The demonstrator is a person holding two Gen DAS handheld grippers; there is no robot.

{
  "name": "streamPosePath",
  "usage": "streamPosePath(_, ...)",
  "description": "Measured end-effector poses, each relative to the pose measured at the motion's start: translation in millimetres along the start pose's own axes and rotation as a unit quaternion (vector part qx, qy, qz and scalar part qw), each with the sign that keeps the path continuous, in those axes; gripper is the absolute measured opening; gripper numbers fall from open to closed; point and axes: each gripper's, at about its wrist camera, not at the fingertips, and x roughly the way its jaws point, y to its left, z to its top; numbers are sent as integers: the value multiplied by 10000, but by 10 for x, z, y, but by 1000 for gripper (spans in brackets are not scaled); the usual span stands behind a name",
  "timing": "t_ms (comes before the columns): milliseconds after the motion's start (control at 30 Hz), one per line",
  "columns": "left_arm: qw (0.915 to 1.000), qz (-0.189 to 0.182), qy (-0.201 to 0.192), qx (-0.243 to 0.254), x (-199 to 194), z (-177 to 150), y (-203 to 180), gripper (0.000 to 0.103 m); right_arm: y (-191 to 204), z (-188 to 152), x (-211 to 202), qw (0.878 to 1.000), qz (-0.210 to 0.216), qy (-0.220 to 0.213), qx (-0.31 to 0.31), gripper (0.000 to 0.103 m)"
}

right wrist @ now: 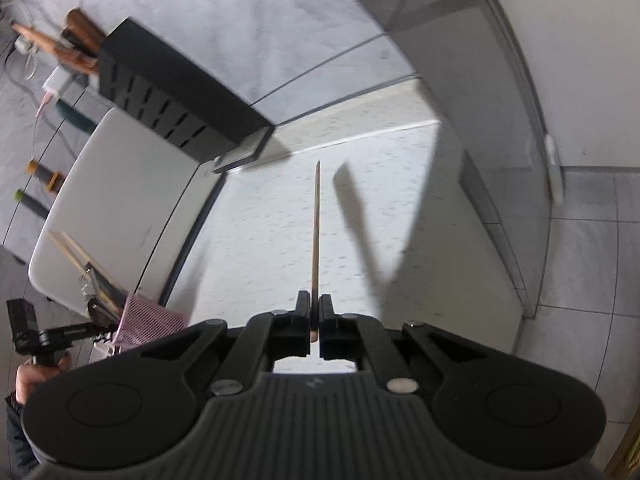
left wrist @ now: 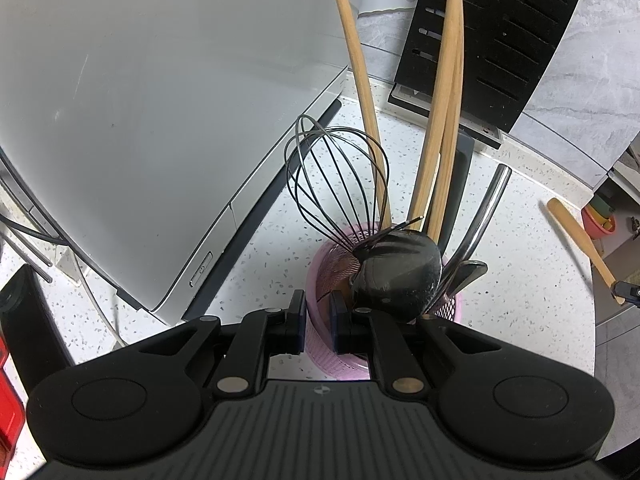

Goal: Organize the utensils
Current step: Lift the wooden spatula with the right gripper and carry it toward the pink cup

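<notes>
Surface: speckled white surface (left wrist: 520, 240), my pink holder (left wrist: 320, 344) on it.
Left tongs (left wrist: 318, 320): clamped on holder's rim.
Right tongs (right wrist: 314, 320): clamped on wooden utensil (right wrist: 317, 232), edge-on in the right view only.

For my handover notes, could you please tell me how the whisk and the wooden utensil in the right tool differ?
The whisk is dark wire and stands in the pink holder; the wooden utensil is pale, flat and held in the air. The right tool pinches the wooden utensil, while nothing grips the whisk.
</notes>
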Motion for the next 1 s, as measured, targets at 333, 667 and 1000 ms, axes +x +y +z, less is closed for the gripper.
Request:
streamPosePath(333, 10000, -51, 3, -1, 7, -1, 35, 13, 695, -167, 294, 9958, 215, 604, -653, 0)
streamPosePath(667, 10000, -25, -11, 52, 10, -4, 3, 13, 1575, -200, 283, 9800, 73, 975, -1736, 0)
streamPosePath(1000, 9999, -120, 1, -5, 18, 2, 55, 13, 2198, -330, 387, 9538, 1, 1443, -2636, 0)
